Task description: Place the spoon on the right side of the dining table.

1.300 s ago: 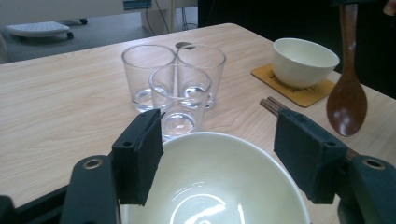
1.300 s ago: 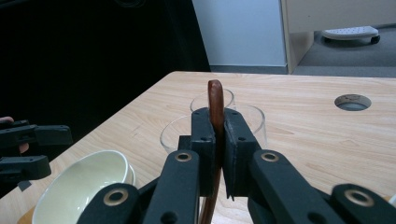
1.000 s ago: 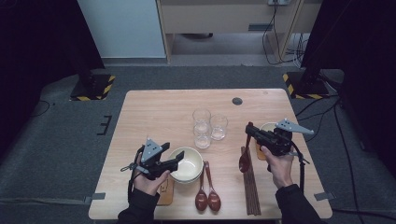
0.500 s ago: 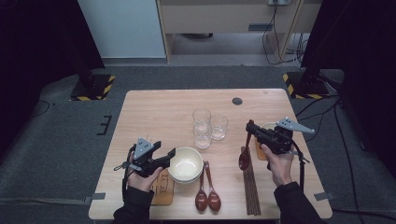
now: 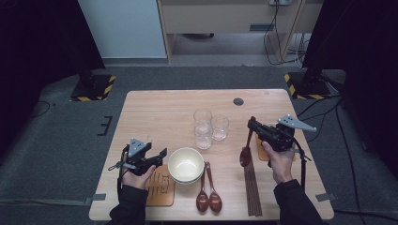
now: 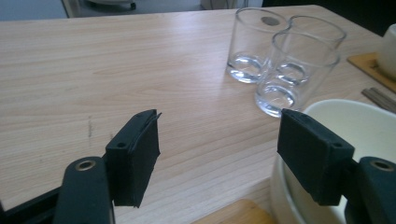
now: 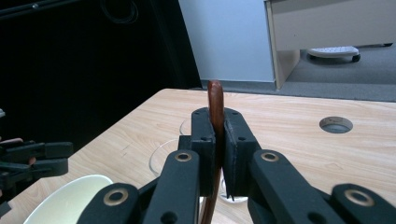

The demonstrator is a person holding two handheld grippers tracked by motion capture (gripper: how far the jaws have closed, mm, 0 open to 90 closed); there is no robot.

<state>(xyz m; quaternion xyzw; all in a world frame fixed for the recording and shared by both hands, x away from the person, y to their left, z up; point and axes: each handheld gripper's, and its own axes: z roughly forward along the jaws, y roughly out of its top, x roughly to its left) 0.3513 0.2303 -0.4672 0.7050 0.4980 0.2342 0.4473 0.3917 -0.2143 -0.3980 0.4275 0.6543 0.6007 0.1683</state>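
Two grippers are at work over the worktop. The right gripper (image 5: 254,125), at centre right of the high view, has its jaws clamped on the handle of a brown wooden spoon (image 5: 246,151), whose bowl hangs down just above the chopsticks (image 5: 252,187). It looks light, stiff and smooth, so a grip on the narrow handle seems right, though it may swivel. The left gripper (image 5: 162,154), jaws apart and just opening wider, holds nothing beside the cream bowl (image 5: 186,164). The right gripper view shows the handle tip (image 7: 215,105) pinched between the pads; the left gripper view shows three glass tumblers (image 6: 294,70).
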